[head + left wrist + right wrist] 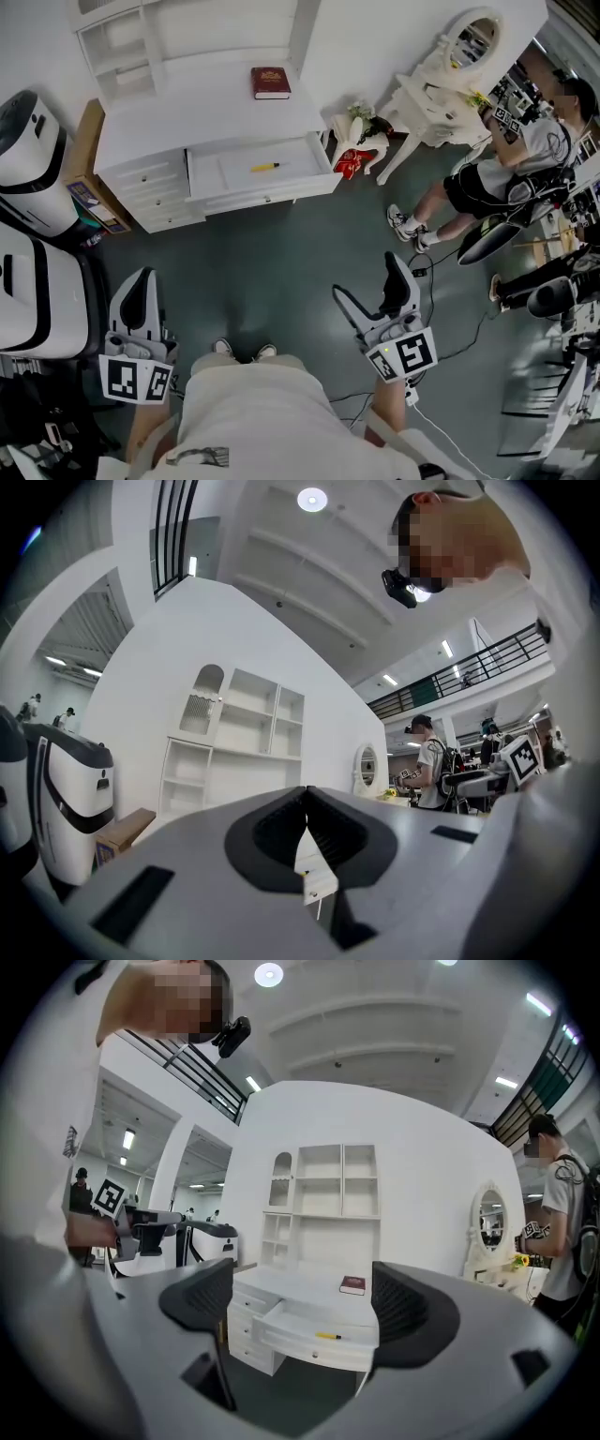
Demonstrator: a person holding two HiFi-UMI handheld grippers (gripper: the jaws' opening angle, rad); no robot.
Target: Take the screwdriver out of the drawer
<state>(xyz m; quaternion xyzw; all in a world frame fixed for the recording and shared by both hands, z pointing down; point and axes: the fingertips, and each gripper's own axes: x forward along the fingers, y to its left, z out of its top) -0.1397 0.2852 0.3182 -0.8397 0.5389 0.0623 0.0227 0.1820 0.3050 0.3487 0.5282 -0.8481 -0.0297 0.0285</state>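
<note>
Screwdriver (265, 167) in open drawer (281, 194), apparently clear of edges; right claw (366, 275) wide

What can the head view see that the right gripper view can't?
Only the head view: the person's shoes. Only the right gripper view: the ceiling lamp. Both: the yellow screwdriver lying in the open drawer, the red book and the oval mirror.

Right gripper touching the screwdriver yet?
Apart. Head view: the right gripper hangs over bare floor, well short of the desk, while the screwdriver lies in the open drawer. Its jaws stand open, empty.
</note>
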